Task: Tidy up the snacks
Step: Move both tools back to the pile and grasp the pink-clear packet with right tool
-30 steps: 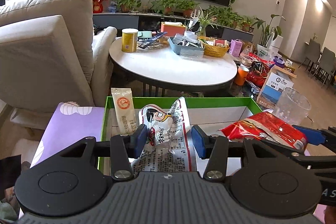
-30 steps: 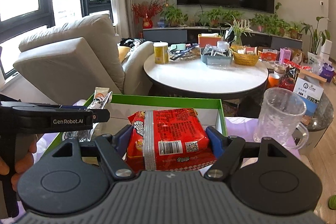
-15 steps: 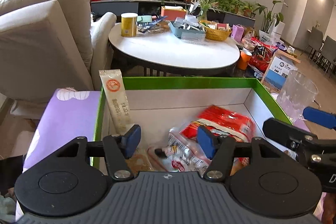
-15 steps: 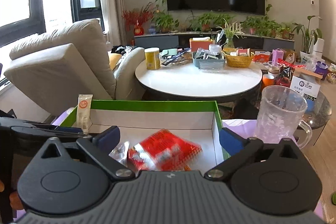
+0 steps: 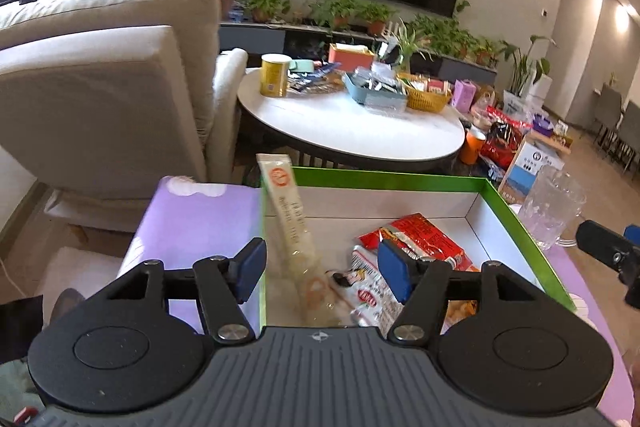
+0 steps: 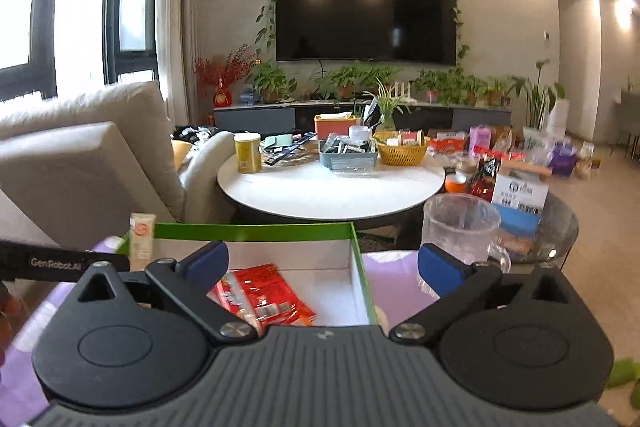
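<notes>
Green-rimmed box (image 5: 516,215) is the landmark; it sits on the purple worktop (image 5: 192,223).

Snacks, all inside the box:
- red noodle packet (image 5: 420,235) lies flat on the box floor, toward its right wall.
- white cartoon packet (image 5: 368,291) lies just left of the red one, touching it.
- long cream stick pack (image 5: 286,203) leans tilted in the box's left far corner, its top poking above the rim.

Risks, as judged from here:
- The stick pack is only propped on the wall. A nudge to the box or a brush from a tool could tip it over the rim or flat onto the others.
- A glass mug (image 6: 460,231) stands just outside the box's right wall. A sideways sweep of the right tool could knock it over.
- The two tools sit near each other over the box; reaching in together could make them collide.

Pose:
- Left tool (image 5: 322,269) is over the near left part of the box, angled down at its floor. Blue pads apart, nothing clamped; the packets lie below it.
- Right tool (image 6: 322,265) is at the box's near right side, aimed shallower, toward the room. Pads wide apart, empty.
</notes>
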Tool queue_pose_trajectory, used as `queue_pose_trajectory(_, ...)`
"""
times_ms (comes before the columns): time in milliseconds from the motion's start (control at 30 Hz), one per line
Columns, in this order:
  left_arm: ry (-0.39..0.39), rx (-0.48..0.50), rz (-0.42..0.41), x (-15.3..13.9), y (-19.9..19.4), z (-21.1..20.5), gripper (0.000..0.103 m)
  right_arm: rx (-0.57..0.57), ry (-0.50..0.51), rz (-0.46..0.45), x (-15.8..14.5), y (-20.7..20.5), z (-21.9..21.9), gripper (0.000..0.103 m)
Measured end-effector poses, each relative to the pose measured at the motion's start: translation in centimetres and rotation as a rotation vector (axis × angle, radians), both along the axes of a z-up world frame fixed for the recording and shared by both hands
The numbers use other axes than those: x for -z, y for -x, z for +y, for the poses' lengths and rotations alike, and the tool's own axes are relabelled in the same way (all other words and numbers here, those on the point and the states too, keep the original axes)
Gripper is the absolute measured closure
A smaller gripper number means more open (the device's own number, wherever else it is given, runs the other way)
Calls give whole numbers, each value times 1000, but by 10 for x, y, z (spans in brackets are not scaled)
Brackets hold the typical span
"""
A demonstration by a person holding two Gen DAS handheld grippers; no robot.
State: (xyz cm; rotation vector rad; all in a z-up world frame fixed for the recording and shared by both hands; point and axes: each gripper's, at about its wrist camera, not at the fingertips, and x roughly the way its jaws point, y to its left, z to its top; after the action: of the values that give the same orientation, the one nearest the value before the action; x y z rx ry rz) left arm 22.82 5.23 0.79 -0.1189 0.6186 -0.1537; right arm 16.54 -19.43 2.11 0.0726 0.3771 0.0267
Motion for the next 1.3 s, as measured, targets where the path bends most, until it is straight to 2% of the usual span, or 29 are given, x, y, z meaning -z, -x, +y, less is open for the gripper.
queue_pose_trajectory(133,-8,-14,-2,0,28,12,43,-10,-20,2,-6,16,-2,37)
queue_pose_trajectory(300,-20,24,44,15,60,18,43,-55,-37,6,-12,33,-1,37)
queue_pose_trajectory(500,-3,52,109,35,72,18,43,-87,-39,10,-12,53,-1,37)
queue_pose_trajectory(633,-14,157,119,46,77,5,44,-84,-24,18,-8,68,-1,37)
queue_pose_trajectory(767,-69,299,120,60,82,-16,44,-62,-11,40,-4,76,-6,37)
queue_pose_trajectory(900,-149,367,102,72,77,-34,41,-19,-9,73,2,78,-13,37)
queue_pose_trajectory(933,-148,368,88,73,76,-34,41,-10,-13,81,3,77,-15,37)
queue_pose_trajectory(1000,-118,366,112,75,73,-28,41,8,-20,95,6,78,-18,37)
queue_pose_trajectory(1033,-87,358,150,76,69,-24,44,14,-21,99,7,79,-19,37)
queue_pose_trajectory(1067,-62,350,191,79,67,-18,56,19,-21,101,8,81,-20,37)
queue_pose_trajectory(1100,-53,340,219,82,66,-14,56,22,-21,106,9,80,-20,37)
queue_pose_trajectory(1233,-21,325,205,83,78,-2,65,-6,-10,130,16,84,-14,37)
queue_pose_trajectory(1300,-35,295,205,82,85,4,67,-35,5,139,19,89,-9,37)
